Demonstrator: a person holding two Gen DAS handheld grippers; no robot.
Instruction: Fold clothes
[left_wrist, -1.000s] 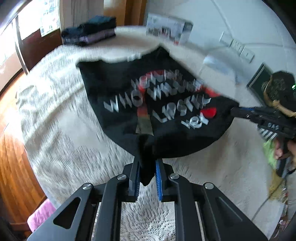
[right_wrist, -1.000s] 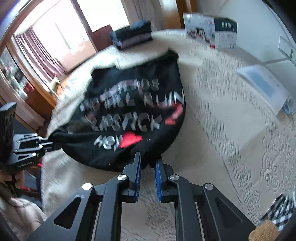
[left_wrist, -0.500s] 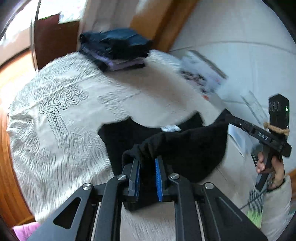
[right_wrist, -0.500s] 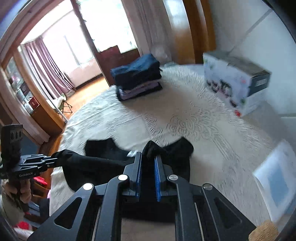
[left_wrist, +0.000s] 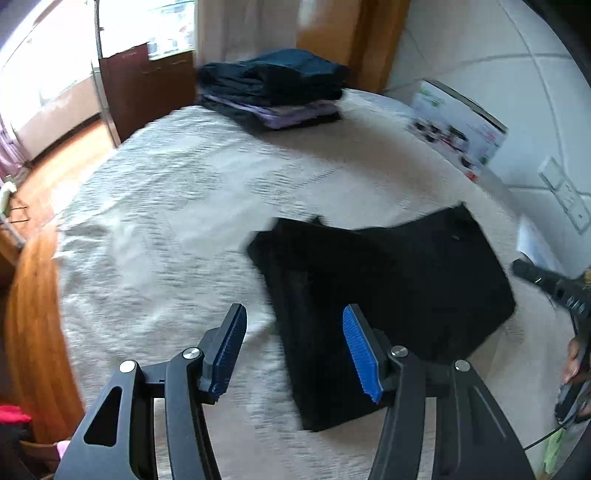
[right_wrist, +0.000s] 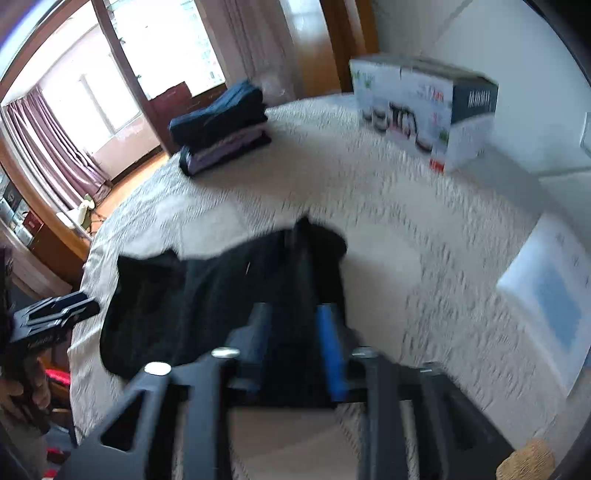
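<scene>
A black T-shirt (left_wrist: 388, 291) lies folded flat on the cream lace tablecloth (left_wrist: 177, 206), its print hidden. My left gripper (left_wrist: 291, 343) is open and empty, hovering just above the shirt's near left edge. In the right wrist view the shirt (right_wrist: 221, 291) lies in front of my right gripper (right_wrist: 295, 339), whose blurred fingers stand apart over the shirt's near right edge with nothing between them. The right gripper also shows at the right edge of the left wrist view (left_wrist: 554, 288).
A stack of folded dark and lilac clothes (left_wrist: 280, 92) sits at the far side of the table. A printed cardboard box (right_wrist: 424, 107) stands at the back right. A white and blue sheet (right_wrist: 550, 299) lies at the right. The wooden table edge (left_wrist: 33, 332) is at left.
Both grippers carried the shirt's bottom hem up and over towards the collar, hiding the print. Both have since opened and let go, and the shirt now lies folded.
</scene>
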